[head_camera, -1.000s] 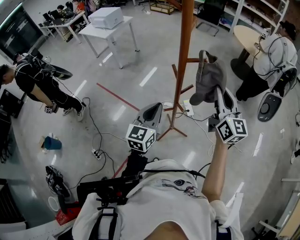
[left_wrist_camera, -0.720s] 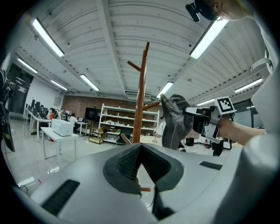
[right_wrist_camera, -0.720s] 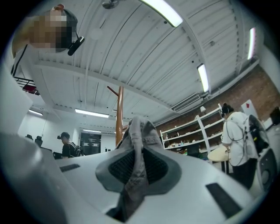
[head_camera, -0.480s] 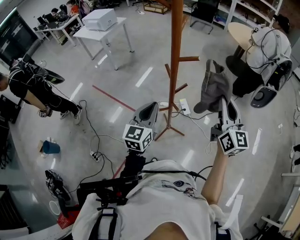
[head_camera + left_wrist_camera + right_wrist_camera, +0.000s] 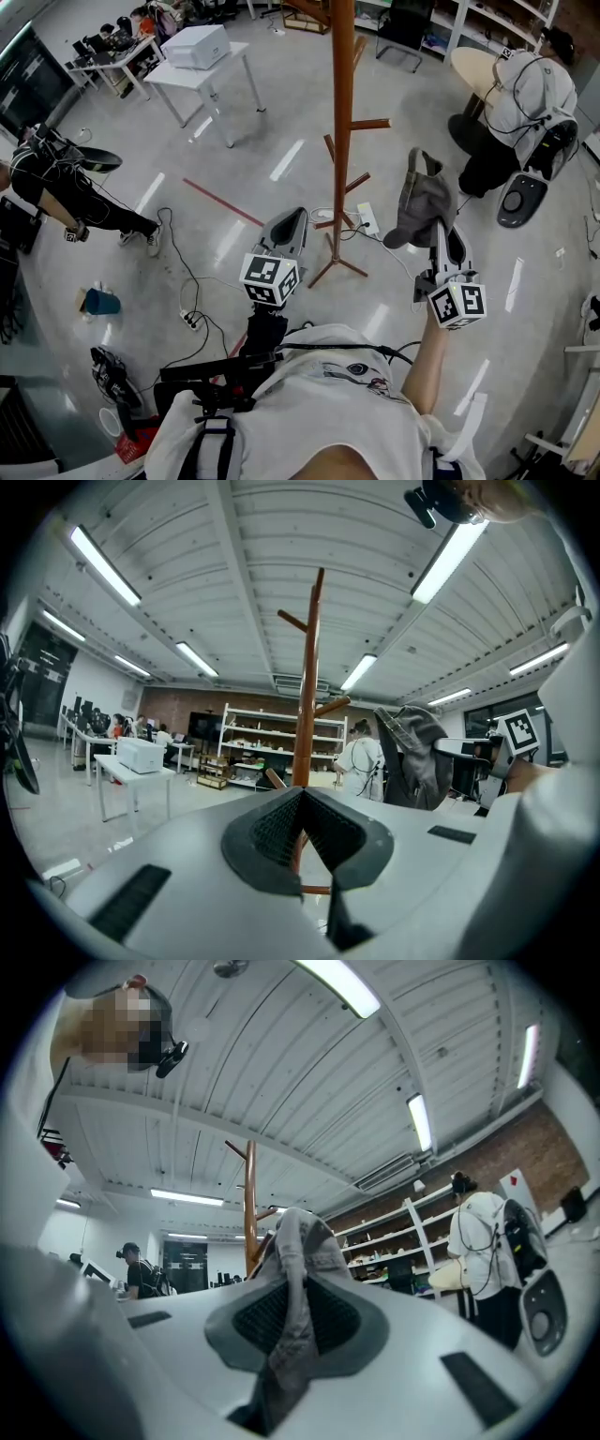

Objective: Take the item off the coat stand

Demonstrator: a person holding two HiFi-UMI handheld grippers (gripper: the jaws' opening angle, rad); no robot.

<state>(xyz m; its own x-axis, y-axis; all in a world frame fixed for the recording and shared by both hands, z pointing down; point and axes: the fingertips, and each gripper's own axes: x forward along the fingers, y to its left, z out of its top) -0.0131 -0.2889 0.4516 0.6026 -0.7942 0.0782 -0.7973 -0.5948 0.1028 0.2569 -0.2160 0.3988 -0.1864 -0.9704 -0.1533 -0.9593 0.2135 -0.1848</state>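
The brown wooden coat stand (image 5: 342, 122) rises from the floor straight ahead, its pegs bare. A grey cap (image 5: 424, 199) hangs in the air to the right of the stand, apart from its pegs. My right gripper (image 5: 444, 232) is shut on the cap's lower edge; in the right gripper view the grey fabric (image 5: 298, 1241) runs up between the jaws (image 5: 291, 1321), with the stand (image 5: 249, 1204) behind it. My left gripper (image 5: 289, 223) is shut and empty, held low in front of the stand's base. The left gripper view shows its jaws (image 5: 302, 827), the stand (image 5: 307, 686) and the cap (image 5: 412, 752).
A white table (image 5: 202, 66) with a white box stands at the back left. One person (image 5: 56, 178) bends over at the left, another (image 5: 525, 94) stands by a round table (image 5: 478, 70) at the right. Cables and a power strip (image 5: 192, 314) lie on the floor.
The right gripper has drawn the cap away from the stand's peg, to the right and towards me. The left gripper has hardly moved.
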